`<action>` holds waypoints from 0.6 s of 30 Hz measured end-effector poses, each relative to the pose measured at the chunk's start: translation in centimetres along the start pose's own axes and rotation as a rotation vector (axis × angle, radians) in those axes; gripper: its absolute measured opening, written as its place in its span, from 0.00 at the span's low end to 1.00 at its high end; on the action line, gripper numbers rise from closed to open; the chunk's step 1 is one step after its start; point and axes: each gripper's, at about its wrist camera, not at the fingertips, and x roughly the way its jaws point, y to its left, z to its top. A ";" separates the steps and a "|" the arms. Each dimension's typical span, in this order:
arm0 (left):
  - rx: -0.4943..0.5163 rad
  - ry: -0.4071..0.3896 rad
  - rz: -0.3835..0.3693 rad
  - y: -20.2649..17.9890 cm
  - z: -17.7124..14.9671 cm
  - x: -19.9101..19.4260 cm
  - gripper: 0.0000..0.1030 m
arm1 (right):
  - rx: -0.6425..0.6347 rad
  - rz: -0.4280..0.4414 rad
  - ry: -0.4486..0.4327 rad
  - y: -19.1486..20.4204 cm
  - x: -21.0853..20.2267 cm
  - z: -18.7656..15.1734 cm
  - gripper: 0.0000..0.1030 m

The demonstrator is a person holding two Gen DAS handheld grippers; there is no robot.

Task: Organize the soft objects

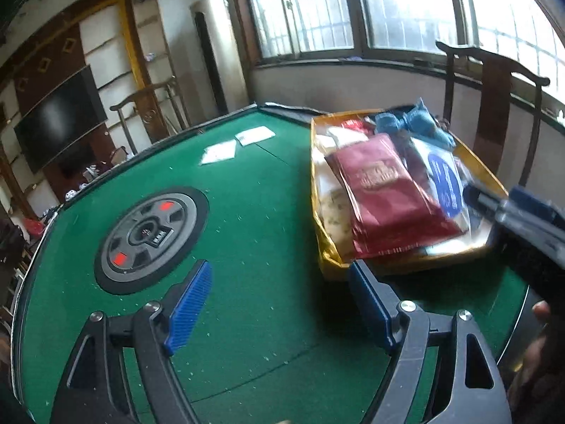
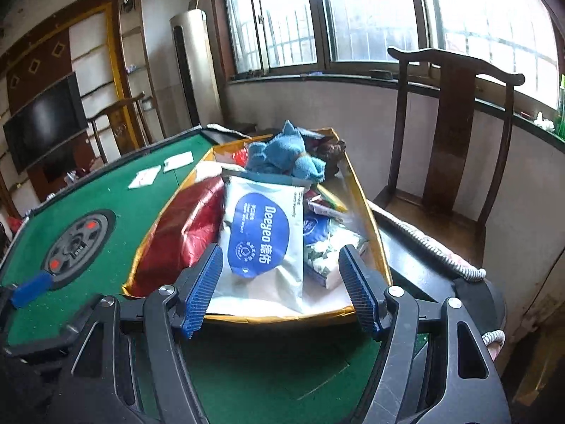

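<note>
1. Wipes pack [image 2: 263, 236] lies on top in the yellow box [image 2: 370, 228], at the right edge of the green surface [image 2: 116, 198].
2. It looks light, soft and slippery; the sealed bottom edge seems the best hold.
3. Right gripper [image 2: 280, 284] is open above it; left gripper [image 1: 279, 304] is open and empty over the surface.

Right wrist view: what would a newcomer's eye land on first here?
The gold-sided box crammed with soft packs, sitting on the green felt table, stands out first. On top lies a white wipes pack with a blue label, a red foil bag to its left and a blue cloth behind. The open right gripper frames it.
</note>
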 end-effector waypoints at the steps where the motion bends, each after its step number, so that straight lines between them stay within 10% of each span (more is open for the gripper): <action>1: 0.002 -0.008 0.009 0.0 0.1 -0.1 0.77 | -0.003 -0.007 0.005 0.0 0.1 -0.1 0.67; 18: -0.032 0.052 -0.092 0.4 -0.3 0.7 0.77 | -0.009 -0.025 0.035 -0.2 0.4 -0.4 0.67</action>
